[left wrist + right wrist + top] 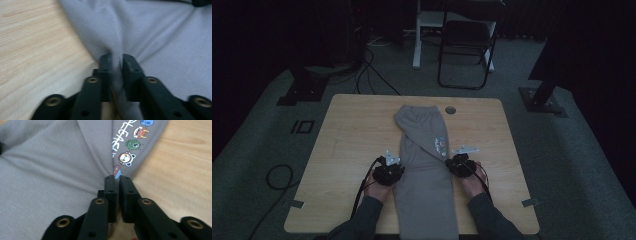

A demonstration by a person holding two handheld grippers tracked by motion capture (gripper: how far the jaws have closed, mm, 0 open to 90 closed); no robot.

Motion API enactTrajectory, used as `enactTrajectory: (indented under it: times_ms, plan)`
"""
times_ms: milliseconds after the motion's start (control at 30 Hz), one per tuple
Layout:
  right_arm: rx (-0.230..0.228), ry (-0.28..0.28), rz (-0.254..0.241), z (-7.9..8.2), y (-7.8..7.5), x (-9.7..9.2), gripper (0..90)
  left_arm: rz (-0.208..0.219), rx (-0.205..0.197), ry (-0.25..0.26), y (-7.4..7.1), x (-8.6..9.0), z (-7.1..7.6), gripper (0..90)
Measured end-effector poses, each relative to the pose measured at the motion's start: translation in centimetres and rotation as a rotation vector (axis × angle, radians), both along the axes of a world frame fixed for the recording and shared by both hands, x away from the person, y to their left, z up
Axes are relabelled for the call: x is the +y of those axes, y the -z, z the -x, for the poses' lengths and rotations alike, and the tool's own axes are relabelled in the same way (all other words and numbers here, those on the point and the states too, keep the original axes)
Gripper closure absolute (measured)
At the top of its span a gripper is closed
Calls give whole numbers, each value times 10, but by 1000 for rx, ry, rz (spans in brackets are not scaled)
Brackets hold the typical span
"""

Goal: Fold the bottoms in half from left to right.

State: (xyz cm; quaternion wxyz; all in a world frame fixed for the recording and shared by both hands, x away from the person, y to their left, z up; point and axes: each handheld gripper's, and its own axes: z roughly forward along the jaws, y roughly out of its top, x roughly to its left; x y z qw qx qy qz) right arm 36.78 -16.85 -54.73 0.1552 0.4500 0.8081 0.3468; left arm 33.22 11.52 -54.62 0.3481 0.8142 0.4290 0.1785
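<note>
Dim carpeted floor surrounds your light wooden surface, with a black folding chair standing beyond the far edge and dark cables trailing across the floor at the far left. A small round grommet sits in the surface near its far edge, just right of the garment.

Grey trousers lie lengthwise down the middle of the surface, running from the far half to the near edge, where they hang over. The far part is folded over at a slant, and a small printed patch shows on its right side. In the right gripper view that print reads as a row of little cartoon characters beside white lettering.

Your left gripper sits at the left edge of the trousers, about midway along the surface. In the left gripper view its fingers are clenched on a pinched ridge of grey cloth, with bare wood to the left of them.

Your right gripper sits at the right edge of the trousers, level with the left one. In the right gripper view its fingers are closed tight on the cloth edge just below the print, with folds fanning away from the pinch.

Your sleeves come in from the near edge on either side of the trousers.
</note>
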Motion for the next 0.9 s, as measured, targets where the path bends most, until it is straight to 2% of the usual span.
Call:
enactTrajectory:
  times_ms: [33, 67, 167, 233, 300, 400, 533, 567, 633, 700, 833, 867, 900]
  plan:
    - [-23, -18, 23, 2, -1, 1, 749, 0, 0, 0, 0, 0, 0, 668]
    - [-52, -32, 35, 4, -2, 3, 697, 10, -49, -5, -4, 0, -3, 651]
    - [-103, -54, 20, -1, -8, 9, 595, 22, -90, -39, -10, 0, -19, 647]
    - [-126, -67, 19, -10, -12, 18, 548, 25, -96, -64, -10, 0, -35, 659]
    - [-115, -70, 18, -23, -13, 28, 521, 16, -83, -93, -7, -2, -52, 689]
    - [-97, -80, -10, -40, -12, 45, 474, -6, -60, -111, -2, -5, -71, 738]
    - [-67, -88, 20, -57, -6, 68, 366, -40, -35, -120, 3, -7, -81, 803]
    - [-64, -89, 34, -60, -3, 72, 338, -35, -37, -118, 3, -6, -81, 815]
    - [-61, -73, 69, -66, 1, 77, 337, -48, -45, -120, 4, -8, -80, 847]
    - [-56, -30, 66, -72, 3, 72, 365, -58, -49, -120, 4, -8, -80, 873]
    - [-59, 109, 80, -83, 0, 44, 469, -43, -49, -119, 5, -6, -80, 877]
    - [-65, 133, 86, -85, 0, 36, 498, -38, -53, -120, 5, -7, -80, 877]
    - [-65, 133, 86, -85, 0, 36, 498, -38, -53, -120, 5, -7, -80, 877]
